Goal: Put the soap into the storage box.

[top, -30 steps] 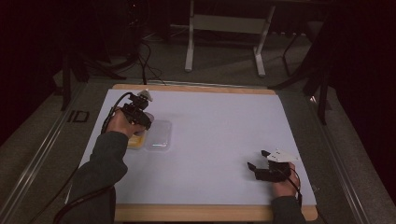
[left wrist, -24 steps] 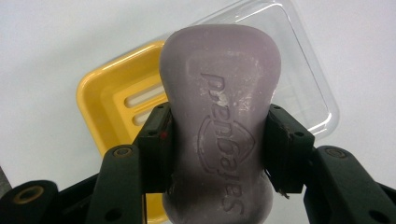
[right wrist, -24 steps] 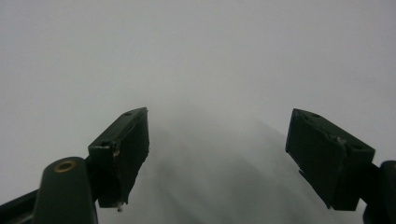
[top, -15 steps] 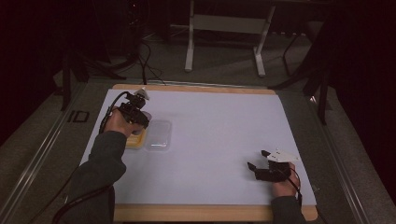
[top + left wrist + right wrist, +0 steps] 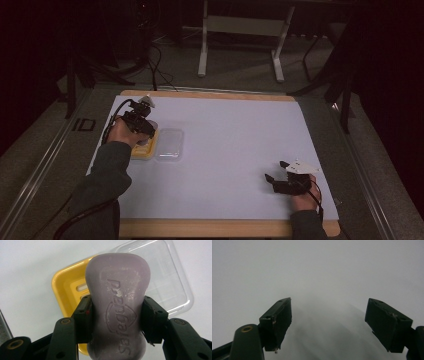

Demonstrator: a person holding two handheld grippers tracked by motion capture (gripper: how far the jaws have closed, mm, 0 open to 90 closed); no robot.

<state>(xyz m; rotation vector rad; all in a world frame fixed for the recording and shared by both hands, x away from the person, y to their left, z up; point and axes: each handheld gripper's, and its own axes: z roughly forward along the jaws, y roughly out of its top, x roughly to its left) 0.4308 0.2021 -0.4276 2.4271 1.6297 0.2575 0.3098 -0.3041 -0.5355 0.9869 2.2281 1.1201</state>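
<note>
High view: left hand-held gripper [image 5: 142, 121] at frame left over yellow soap dish [image 5: 145, 148] and clear lid [image 5: 169, 145] on tabletop [image 5: 230, 135], right hand-held gripper [image 5: 278, 176] lower right, jaws wide; left gripper view: jaws clamped on purple soap bar [image 5: 117, 302] mid-frame above dish; right gripper view: jaws spread over bare surface.

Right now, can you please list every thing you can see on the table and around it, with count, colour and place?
soap bar: one, pale purple, clamped between the left tongs' jaws, above the dish
soap dish: one, yellow, far left part of the table
lid: one, clear plastic, beside the dish on its right
table: one, white top with wooden edge
metal stand: one, grey, on the floor behind the table
left tongs: one, black, shut on the soap bar
right tongs: one, black, open, near right part of the table
</note>
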